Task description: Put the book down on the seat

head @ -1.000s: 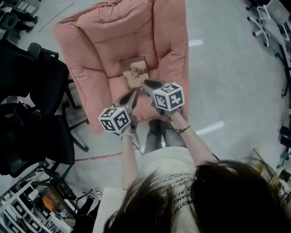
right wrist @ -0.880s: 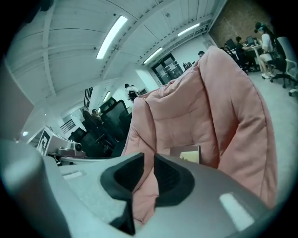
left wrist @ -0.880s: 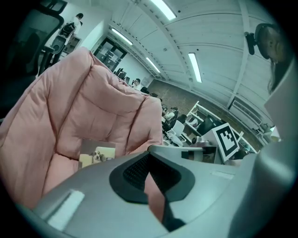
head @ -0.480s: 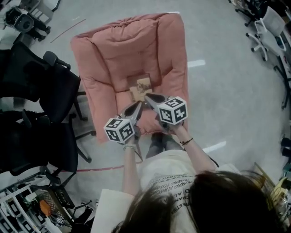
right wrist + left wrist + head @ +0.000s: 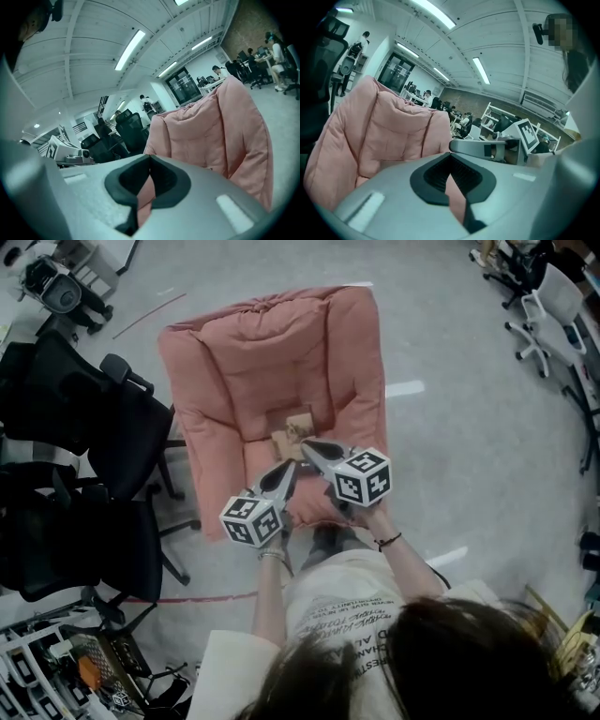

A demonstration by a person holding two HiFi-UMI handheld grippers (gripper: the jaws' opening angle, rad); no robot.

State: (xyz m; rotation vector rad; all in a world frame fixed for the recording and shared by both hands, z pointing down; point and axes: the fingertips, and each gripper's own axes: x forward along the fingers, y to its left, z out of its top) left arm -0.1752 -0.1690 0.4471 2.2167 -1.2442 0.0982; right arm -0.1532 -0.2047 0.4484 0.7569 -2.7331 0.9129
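Observation:
A small brown book (image 5: 293, 429) lies flat on the seat of the pink padded chair (image 5: 272, 371). Neither gripper touches it. My right gripper (image 5: 309, 445) hovers just in front of the book's near edge. Its jaws have just been closing and are now shut with nothing between them (image 5: 150, 159). My left gripper (image 5: 287, 468) hangs beside it, a little nearer to me, also shut and empty (image 5: 450, 157). Both gripper views look across the pink backrest (image 5: 393, 131) (image 5: 220, 126).
Black office chairs (image 5: 84, 456) stand close to the pink chair's left side. A white swivel chair (image 5: 548, 310) is at the far right. A red line (image 5: 187, 598) and white tape marks (image 5: 405, 388) cross the grey floor. A cluttered rack (image 5: 84, 662) sits at bottom left.
Both grippers have lifted and drawn back from the book toward the person. The book stays on the seat.

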